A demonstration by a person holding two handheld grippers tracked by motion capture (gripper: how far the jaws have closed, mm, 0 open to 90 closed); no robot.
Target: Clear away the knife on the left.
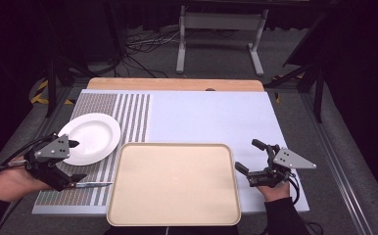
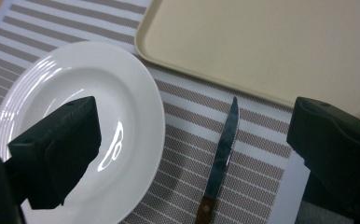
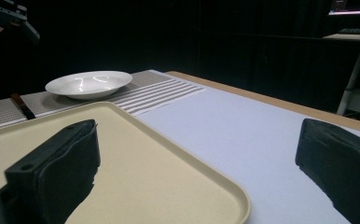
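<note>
Knife (image 2: 222, 154): flat on the striped mat (image 1: 138, 105), lower left of the high view, between plate and tray, wooden handle toward the bottom edge of the left gripper view, blade pointing at the tray.
Left gripper (image 1: 74, 160): jaws spread wide, clasping nothing, hovering over knife and plate rim.
Plate (image 1: 91, 137): white, left of centre in the high view, just beside the knife.
Tray (image 1: 173, 183): beige, lower centre, near the blade tip.
Right gripper (image 1: 250, 156): lower right, jaws released and wide apart, holding nothing, beside the tray's right edge.
Table cover (image 1: 211, 117): pale blue, under everything.
</note>
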